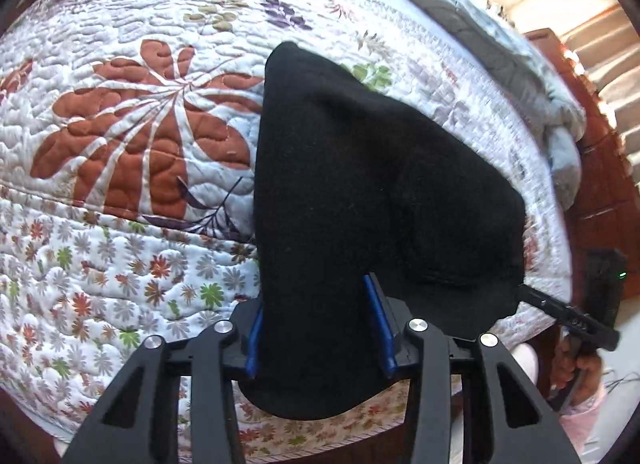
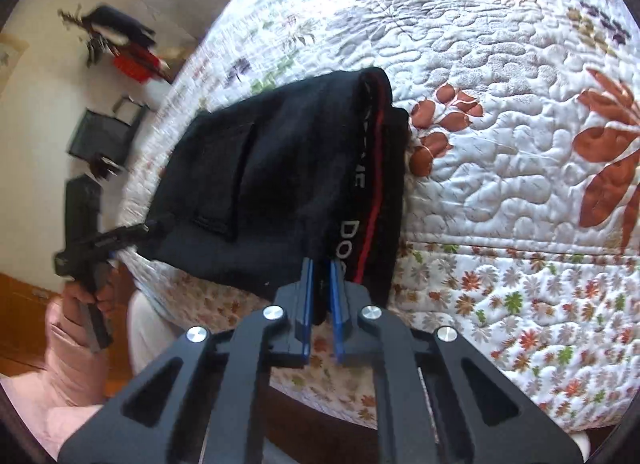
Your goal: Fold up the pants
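Observation:
The black pants [image 1: 360,200] hang bunched over the near edge of the bed. In the right wrist view they [image 2: 256,184] show a waistband with a red stripe and white letters [image 2: 360,200]. My left gripper [image 1: 318,328] has its blue-padded jaws spread wide with a fold of the pants draped between them, not pinched. My right gripper [image 2: 320,292] is shut on the waistband end. Each gripper also shows in the other's view, the right one [image 1: 568,314] at the pants' right corner, the left one [image 2: 116,238] at their left corner.
A quilted floral bedspread [image 1: 132,136] covers the bed, and it also shows in the right wrist view [image 2: 500,168]. A grey blanket [image 1: 532,76] lies at the far right edge. Dark objects and a red box [image 2: 134,60] lie on the floor beside the bed.

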`<state>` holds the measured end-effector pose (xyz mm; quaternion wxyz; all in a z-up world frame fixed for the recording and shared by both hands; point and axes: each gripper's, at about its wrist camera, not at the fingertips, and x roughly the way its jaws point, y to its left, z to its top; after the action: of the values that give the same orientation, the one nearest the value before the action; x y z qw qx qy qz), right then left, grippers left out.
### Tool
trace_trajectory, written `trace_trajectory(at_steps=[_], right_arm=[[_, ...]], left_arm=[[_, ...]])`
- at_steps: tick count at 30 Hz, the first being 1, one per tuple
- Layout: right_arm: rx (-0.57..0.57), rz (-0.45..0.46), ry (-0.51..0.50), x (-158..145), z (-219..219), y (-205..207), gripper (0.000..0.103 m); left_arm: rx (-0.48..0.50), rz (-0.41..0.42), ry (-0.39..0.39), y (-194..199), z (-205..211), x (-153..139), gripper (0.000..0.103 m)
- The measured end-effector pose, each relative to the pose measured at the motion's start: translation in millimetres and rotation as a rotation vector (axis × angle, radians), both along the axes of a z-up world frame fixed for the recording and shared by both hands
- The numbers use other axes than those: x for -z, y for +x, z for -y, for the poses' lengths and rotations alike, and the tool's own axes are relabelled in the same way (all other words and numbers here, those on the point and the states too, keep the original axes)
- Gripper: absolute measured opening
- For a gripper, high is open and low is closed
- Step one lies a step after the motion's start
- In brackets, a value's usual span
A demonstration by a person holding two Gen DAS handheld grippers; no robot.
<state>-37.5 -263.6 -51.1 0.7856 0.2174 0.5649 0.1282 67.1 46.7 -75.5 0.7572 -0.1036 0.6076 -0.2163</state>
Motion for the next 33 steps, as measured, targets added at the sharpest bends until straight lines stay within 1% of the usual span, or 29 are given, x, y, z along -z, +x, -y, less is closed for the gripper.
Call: trace_trajectory(at_steps=[2, 4, 7, 9, 10, 11, 12, 14, 16, 17, 18, 19, 21, 23, 24, 26, 29, 32, 33], right_arm=[[-0.011, -0.028, -0.057, 12, -6, 2, 0.008], [-0.007, -0.039, -0.084, 21, -9, 3, 0.009], [0.006, -0.040, -0.082, 21, -12, 5, 0.010], [0.007, -0.038, -0.101, 19, -15, 4, 0.013], [0.005, -0.035, -0.110, 16, -16, 3, 0.015], [0.006, -0.028, -0.124, 12, -18, 3, 0.024], [0.013, -0.025, -0.138, 8, -21, 4, 0.034], [0.009, -0.009, -0.167, 0, -21, 2, 0.041], [0.013, 0.004, -0.182, -9, -22, 2, 0.051], [0.017, 0.005, -0.189, -11, -21, 2, 0.059], [0.019, 0.009, -0.207, -13, -22, 4, 0.065], [0.020, 0.007, -0.234, -14, -24, 6, 0.066], [0.030, -0.008, -0.252, -12, -26, 11, 0.069], [0.041, -0.021, -0.239, -8, -29, 17, 0.070], [0.047, -0.027, -0.242, -6, -29, 19, 0.072], [0.058, -0.042, -0.252, -2, -31, 27, 0.073], [0.075, -0.069, -0.236, 11, -30, 35, 0.074], [0.083, -0.094, -0.252, 24, -32, 42, 0.080], [0.095, -0.104, -0.277, 28, -33, 43, 0.082]], left_arm=[[0.021, 0.024, 0.060, -2, 6, 12, 0.049], [0.017, 0.045, 0.060, -6, 9, 15, 0.049], [0.026, 0.056, 0.071, -7, 9, 13, 0.051], [0.024, 0.063, 0.103, -7, 11, 7, 0.055], [0.023, 0.072, 0.121, -8, 13, 4, 0.060], [0.028, 0.090, 0.150, -9, 16, -3, 0.062], [0.033, 0.103, 0.165, -11, 16, -8, 0.064], [0.049, 0.130, 0.211, -14, 19, -16, 0.075], [0.072, 0.151, 0.238, -17, 24, -24, 0.078], [0.087, 0.162, 0.237, -19, 26, -28, 0.080], [0.095, 0.168, 0.239, -19, 29, -30, 0.081], [0.098, 0.171, 0.242, -19, 30, -31, 0.083], [0.097, 0.179, 0.250, -17, 34, -31, 0.084], [0.091, 0.170, 0.251, -10, 34, -28, 0.084], [0.089, 0.165, 0.251, -8, 35, -25, 0.084], [0.087, 0.159, 0.253, -4, 36, -20, 0.084], [0.091, 0.147, 0.253, 2, 40, -12, 0.085], [0.099, 0.146, 0.264, 5, 44, -6, 0.088], [0.100, 0.146, 0.267, 6, 45, -5, 0.089]])
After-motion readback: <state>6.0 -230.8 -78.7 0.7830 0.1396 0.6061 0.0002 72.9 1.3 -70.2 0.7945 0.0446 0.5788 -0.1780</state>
